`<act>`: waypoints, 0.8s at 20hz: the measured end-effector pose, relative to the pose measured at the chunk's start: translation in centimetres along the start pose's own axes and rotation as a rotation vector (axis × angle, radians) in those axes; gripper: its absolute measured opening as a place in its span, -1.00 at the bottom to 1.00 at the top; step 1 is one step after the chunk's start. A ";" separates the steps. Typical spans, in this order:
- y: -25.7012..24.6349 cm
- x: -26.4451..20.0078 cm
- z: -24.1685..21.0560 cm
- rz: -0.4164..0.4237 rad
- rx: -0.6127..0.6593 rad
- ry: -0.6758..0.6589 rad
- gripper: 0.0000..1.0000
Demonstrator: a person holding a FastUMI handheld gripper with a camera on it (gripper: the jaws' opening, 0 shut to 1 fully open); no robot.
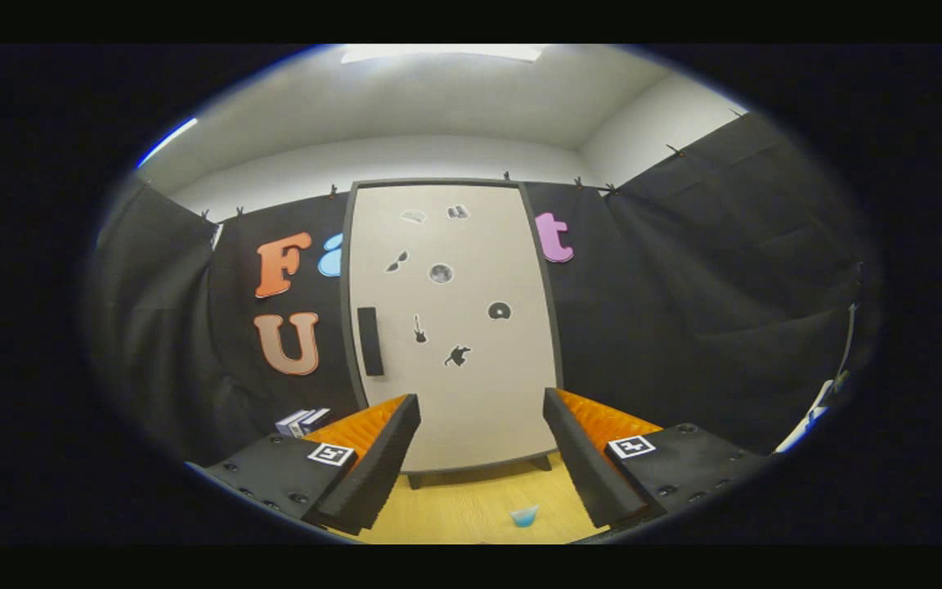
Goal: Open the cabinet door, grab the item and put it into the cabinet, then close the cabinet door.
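Booth hung with black cloth walls (684, 270), white ceiling above with a bright light panel. Pale wooden tabletop (471, 503) at the bottom of the scene.

Tall off-white cabinet (455, 327) with a dark frame stands upright on the tabletop, against the back cloth, straight ahead of the gripper. Its door is shut. A black vertical bar handle (370, 340) sits near the door's left edge, at about mid-height. Several small dark stickers (441, 273) are scattered over the door face. Short dark feet show under the cabinet's lower edge.

Gripper (479, 446): fingers spread wide apart, nothing between them, nothing touched. The lower part of the cabinet door shows through the gap; the cabinet lies beyond the fingertips.

Small translucent blue cup-like item (524, 515) rests on the tabletop, in front of the cabinet, between the two fingers and nearer the right one. Its exact shape is too small to tell.

A small white-and-purple box-like object (302, 420) lies to the left of the cabinet, just beyond the left finger.
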State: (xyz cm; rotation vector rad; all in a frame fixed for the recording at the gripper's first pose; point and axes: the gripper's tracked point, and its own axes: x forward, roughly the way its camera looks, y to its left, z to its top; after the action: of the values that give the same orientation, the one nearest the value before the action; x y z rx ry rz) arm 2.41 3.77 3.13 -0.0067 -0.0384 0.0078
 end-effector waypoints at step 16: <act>15.6 21.6 6.6 0.228 -0.133 0.035 0.93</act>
State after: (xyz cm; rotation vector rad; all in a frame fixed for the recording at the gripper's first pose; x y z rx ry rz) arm 23.66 19.59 10.42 -0.1441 -0.0034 0.2331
